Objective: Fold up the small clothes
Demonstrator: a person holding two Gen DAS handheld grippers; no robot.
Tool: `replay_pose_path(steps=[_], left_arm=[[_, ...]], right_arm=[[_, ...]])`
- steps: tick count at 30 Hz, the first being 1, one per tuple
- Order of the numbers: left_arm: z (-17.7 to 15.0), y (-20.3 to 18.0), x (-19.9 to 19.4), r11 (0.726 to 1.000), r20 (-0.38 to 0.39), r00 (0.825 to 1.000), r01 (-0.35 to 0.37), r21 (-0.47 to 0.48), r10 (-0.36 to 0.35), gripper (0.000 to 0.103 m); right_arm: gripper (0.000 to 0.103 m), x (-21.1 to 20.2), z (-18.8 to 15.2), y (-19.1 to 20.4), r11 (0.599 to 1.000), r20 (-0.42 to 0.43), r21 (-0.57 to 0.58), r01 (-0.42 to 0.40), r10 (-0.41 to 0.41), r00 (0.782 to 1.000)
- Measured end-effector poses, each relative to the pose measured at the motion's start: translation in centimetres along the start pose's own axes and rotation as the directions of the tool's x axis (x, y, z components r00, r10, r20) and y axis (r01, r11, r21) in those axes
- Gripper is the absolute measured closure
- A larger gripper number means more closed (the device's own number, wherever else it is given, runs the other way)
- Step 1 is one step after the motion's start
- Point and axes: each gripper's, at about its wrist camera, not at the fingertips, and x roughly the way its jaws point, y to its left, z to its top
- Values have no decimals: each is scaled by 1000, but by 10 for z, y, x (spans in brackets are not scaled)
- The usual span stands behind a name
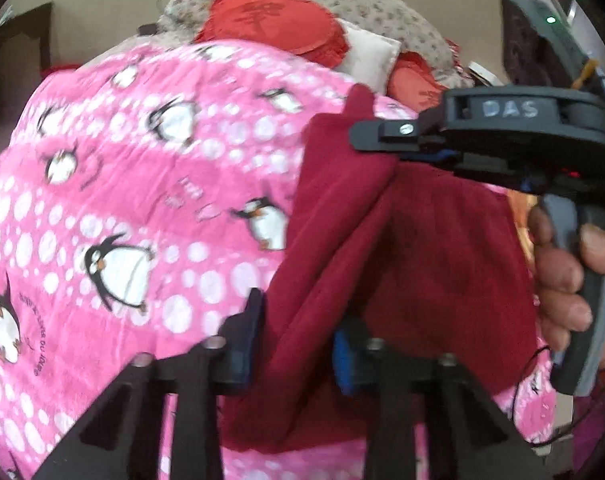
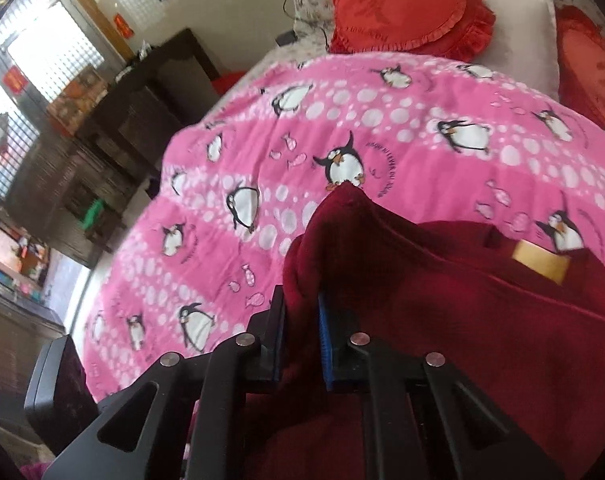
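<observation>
The dark red garment (image 1: 402,248) hangs lifted above the pink penguin blanket (image 1: 122,200) that covers the bed, with part of it draped down at about 5 o'clock in the right wrist view. Each side is held by one hand-held gripper. The left hand-held gripper (image 1: 294,344) is clamped on a thick fold of the cloth, which runs up between its blue pads. The right hand-held gripper (image 2: 302,340) is also clamped on a bunched edge of the garment (image 2: 442,320), and a peak of fabric stands up above its jaws toward 12 o'clock. In the left wrist view the right tool appears at 2 o'clock, with the person's hand (image 1: 570,288) on its handle at 3 o'clock.

I think the main risk is an uneven fold. Both grips hold gathered cloth, not a flat edge, so when it is laid down the layers may wrinkle or land crooked. If one hand-held gripper pulls away faster, the thick fabric could slip out of the other jaws. A yellowish object (image 2: 542,266) lies at the cloth's far edge at 3 o'clock; I cannot tell what it is, but it might be dragged or covered. The soft blanket may also shift under the garment.
</observation>
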Motion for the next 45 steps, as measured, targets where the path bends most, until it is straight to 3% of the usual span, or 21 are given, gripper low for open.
replay_pose_path(steps=[5,9,18,24,25,27,30,32,33,35,37,42,43,44,45], left_arm=[[17,-56,-35,993,57,995,82,91,-87,82],[19,-112,-44,972,67,985,144,187,-159,83],[2,-220,9,924,-39,971,237,300,-236,84],[-19,-258,55,915,-132,967,250,318,-218,81],[-21,-261,58,912,-143,965,254,322,-218,78],[-29,-264,49,897,-163,957,282,341,-239,55],[-26,-260,25,869,-165,948,316,379,-273,41],[-25,-247,1,860,-113,953,301,413,-280,31],[-23,-240,-8,863,-75,961,271,428,-264,28],[-20,-221,-19,881,-9,978,194,431,-211,27],[-17,-204,-15,901,4,986,148,407,-164,27],[-21,-164,16,951,-45,998,64,301,-53,28],[-22,-160,20,954,-55,997,63,293,-49,28],[-24,-157,24,956,-65,997,69,286,-52,28],[-25,-154,24,956,-69,996,74,283,-57,28]], right_arm=[[103,-40,-3,-17,999,67,29,-24,22,998],[103,-88,-7,-45,997,141,70,-42,32,989],[103,-161,-53,-131,979,224,205,22,-68,972],[103,-166,-89,-194,939,203,338,65,-140,969],[103,-162,-93,-198,935,193,348,73,-147,970],[103,-151,-99,-208,924,170,375,77,-150,974],[103,-151,-111,-224,886,197,464,9,-114,974],[102,-163,-115,-226,877,243,479,-28,-102,965],[98,-171,-115,-223,882,265,470,-25,-114,957],[80,-181,-113,-215,896,291,445,-7,-137,947],[73,-182,-107,-209,908,296,418,11,-147,944],[70,-142,-86,-196,929,189,361,80,-157,969],[74,-137,-86,-195,933,175,346,97,-166,971],[92,-131,-85,-190,939,161,317,133,-192,968],[103,-129,-85,-188,941,165,299,158,-214,963]])
